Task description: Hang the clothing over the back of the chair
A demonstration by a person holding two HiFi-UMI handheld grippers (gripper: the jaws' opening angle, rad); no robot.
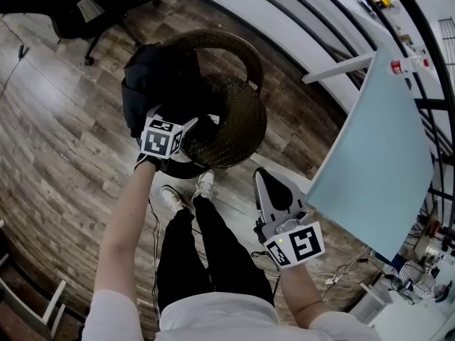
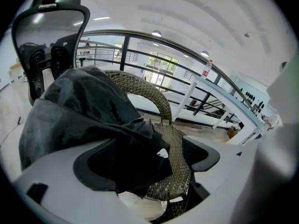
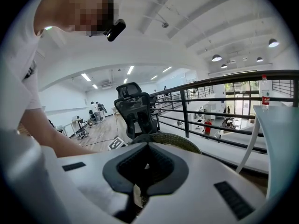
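A dark garment [image 1: 158,84] lies draped over the left side of the round wicker chair's back [image 1: 245,62]. In the left gripper view the garment [image 2: 88,111] hangs over the woven back [image 2: 145,90] and down onto the seat. My left gripper [image 1: 192,124] is at the chair's near rim. Its jaws [image 2: 149,164] stand wide open around a fold of the cloth, and the right pad [image 2: 205,155] is clear of it. My right gripper [image 1: 271,185] is held back over the floor, to the right of the chair, shut with nothing in it [image 3: 145,171].
A pale blue tabletop [image 1: 377,155] stands close on the right, with a bottle [image 1: 402,66] at its far edge. A curved railing [image 1: 298,13] runs behind the chair. A black office chair [image 1: 78,9] stands at the far left. The person's shoes [image 1: 202,183] are just before the wicker chair.
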